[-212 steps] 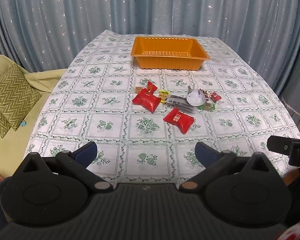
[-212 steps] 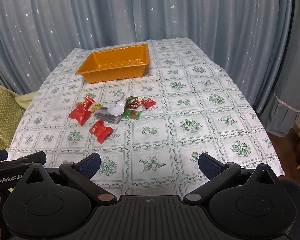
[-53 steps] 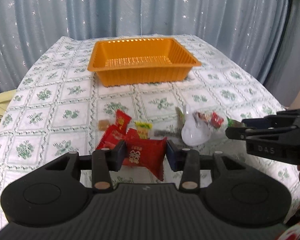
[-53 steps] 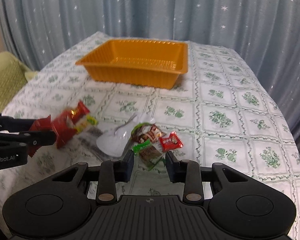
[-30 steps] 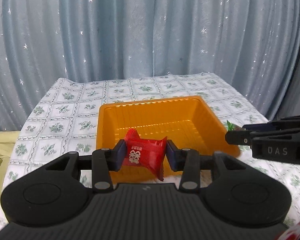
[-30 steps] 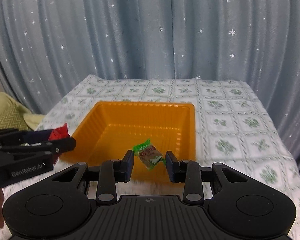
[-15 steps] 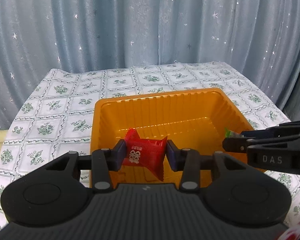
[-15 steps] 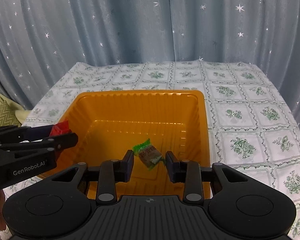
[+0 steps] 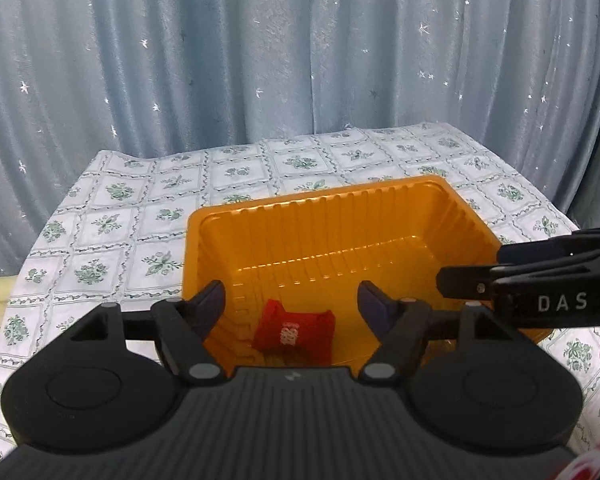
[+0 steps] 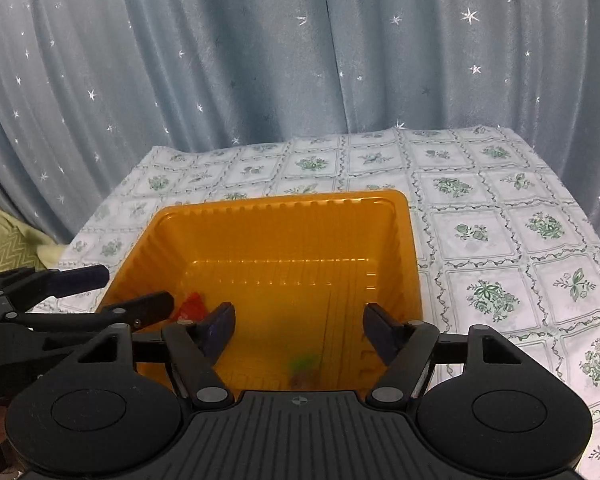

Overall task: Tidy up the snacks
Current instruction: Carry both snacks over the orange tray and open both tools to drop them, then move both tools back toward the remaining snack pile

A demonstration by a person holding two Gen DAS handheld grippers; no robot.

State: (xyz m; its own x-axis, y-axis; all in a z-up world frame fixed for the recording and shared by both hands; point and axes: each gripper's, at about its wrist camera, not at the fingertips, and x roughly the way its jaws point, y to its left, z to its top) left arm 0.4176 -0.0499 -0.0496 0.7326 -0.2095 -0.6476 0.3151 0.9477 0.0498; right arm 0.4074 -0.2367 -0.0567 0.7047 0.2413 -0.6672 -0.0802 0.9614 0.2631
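Both my grippers, shut on snacks half a second ago, now gape wide above the tray (image 9: pixel 456 204). My left gripper (image 9: pixel 292 304) has let go of the red packet (image 9: pixel 294 334), now low in frame on the tray floor. My right gripper (image 10: pixel 298 322) has dropped the green candy (image 10: pixel 306 368), a blur at lower centre inside the tray.

We count one orange tray (image 9: pixel 392 192), and inside it two snacks: one red packet (image 9: pixel 294 330) and one green-wrapped candy (image 10: pixel 306 364).

Spread tongs (image 10: pixel 298 326) above blurred green snack (image 10: pixel 305 365) in tray (image 10: pixel 284 203).
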